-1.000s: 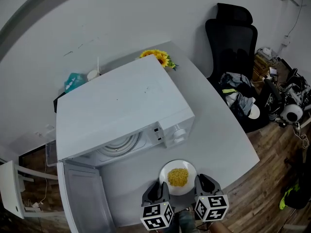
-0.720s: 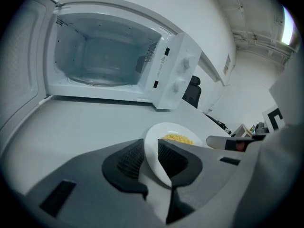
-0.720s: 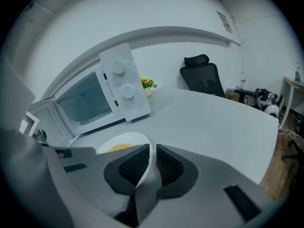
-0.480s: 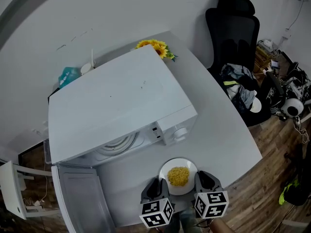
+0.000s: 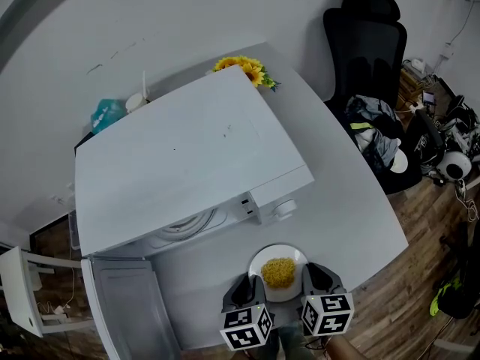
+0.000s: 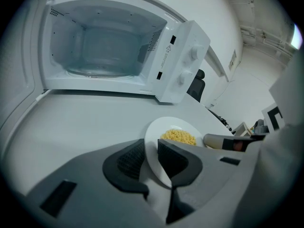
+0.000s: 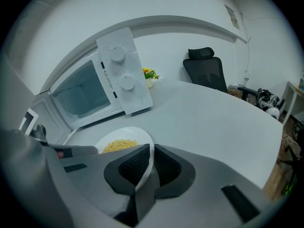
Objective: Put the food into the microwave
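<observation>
Hanging open at the far left of the head view, the door (image 5: 129, 315) of the white microwave (image 5: 187, 156) leaves the cavity exposed, and the glass turntable (image 5: 182, 227) shows inside it with nothing on it. The oven's control panel (image 7: 122, 72), with two round knobs one above the other, sits at the right end of its front. Just in front of the oven, near the table (image 5: 341, 201) edge closest to the person, the left gripper (image 6: 151, 158) has its jaws drawn narrow onto the left rim of a white plate (image 6: 176, 125), one pad above the rim and one below. A small heap of yellow food (image 5: 278, 272) lies in the middle of the plate, which is outside the microwave, below and in front of the control panel. The right gripper (image 7: 151, 163) pinches the opposite rim in the same way, its two ribbed pads pressed against the thin white edge. Behind the oven's right rear corner stands a bunch of sunflowers (image 5: 244, 67), and farther right, off the table, a black office chair (image 5: 367, 43) holds a pile of clothing.
</observation>
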Demonstrator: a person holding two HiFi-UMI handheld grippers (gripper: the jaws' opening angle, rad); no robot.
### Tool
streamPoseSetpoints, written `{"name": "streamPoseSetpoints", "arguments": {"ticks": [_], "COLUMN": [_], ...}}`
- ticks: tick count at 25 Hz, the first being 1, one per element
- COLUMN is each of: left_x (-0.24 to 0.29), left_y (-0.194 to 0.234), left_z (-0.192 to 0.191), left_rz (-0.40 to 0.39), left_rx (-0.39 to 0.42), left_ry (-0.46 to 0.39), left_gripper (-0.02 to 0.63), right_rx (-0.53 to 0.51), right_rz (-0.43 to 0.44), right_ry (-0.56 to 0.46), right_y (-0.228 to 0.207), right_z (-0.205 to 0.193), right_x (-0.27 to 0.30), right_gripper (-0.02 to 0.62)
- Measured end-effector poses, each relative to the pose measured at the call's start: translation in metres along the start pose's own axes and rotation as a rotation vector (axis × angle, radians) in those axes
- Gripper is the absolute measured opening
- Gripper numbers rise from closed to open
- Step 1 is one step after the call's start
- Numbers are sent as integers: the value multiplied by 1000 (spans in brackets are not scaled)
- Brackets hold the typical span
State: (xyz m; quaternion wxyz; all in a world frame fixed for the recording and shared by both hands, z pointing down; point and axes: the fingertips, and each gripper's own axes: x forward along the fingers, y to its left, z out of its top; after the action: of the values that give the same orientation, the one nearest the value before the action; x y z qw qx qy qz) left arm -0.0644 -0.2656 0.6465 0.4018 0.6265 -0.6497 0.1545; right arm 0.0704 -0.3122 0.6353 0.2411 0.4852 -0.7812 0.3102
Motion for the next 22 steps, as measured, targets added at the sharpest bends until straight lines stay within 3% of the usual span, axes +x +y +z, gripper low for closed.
{"name": "streamPoseSetpoints", "arguments": {"ticks": [9,22], "left_x": [-1,-26], "left_y": [1,14], "left_z": [0,1], "left_rz": [-2,23], "left_rx": [-36,-91], "left_ry": [-15,-47], "left_gripper": [86,86], "right_rx": [3,2], "right_rz": [-17,36], "right_ry": [-10,-26], "right_y": [1,23], "right_z": [-1,2], "right_x": [0,-9], "right_gripper": [32,32]}}
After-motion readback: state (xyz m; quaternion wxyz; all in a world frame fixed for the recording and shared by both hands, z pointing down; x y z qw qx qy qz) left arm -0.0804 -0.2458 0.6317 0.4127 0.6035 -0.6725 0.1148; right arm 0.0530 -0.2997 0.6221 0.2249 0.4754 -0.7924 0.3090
